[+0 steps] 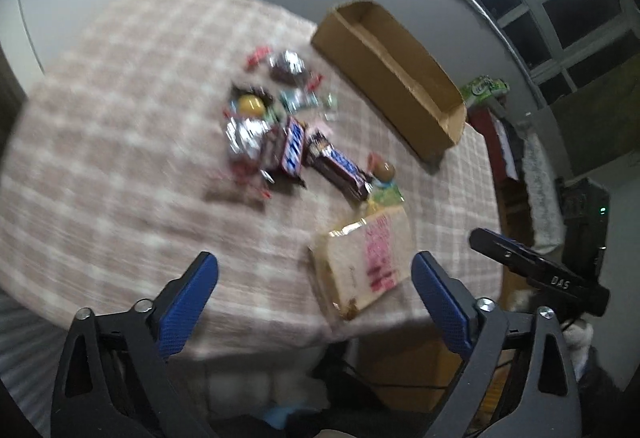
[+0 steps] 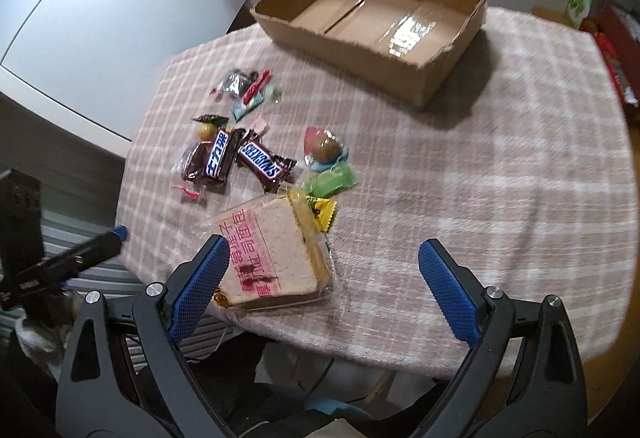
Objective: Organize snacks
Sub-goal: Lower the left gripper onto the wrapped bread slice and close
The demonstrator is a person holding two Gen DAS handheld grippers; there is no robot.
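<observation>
A loose heap of snacks [image 2: 240, 154] lies on the checked tablecloth [image 2: 500, 178], left of centre in the right wrist view. It includes two Snickers bars [image 2: 262, 166], small wrapped candies [image 2: 256, 90] above them, a green packet [image 2: 332, 180] under a round sweet [image 2: 325, 150], and a wrapped sandwich [image 2: 276, 258] nearest the table's lower edge. The cardboard box [image 2: 404, 74] stands at the top of the frame, apart from the heap, and its taped floor holds nothing. The right gripper [image 2: 322, 274] hangs above the sandwich, fingers spread wide and gripping nothing. In the blurred left wrist view, the left gripper [image 1: 316, 298] is likewise wide apart and empty near the table's lower edge, the sandwich just beyond it.
</observation>
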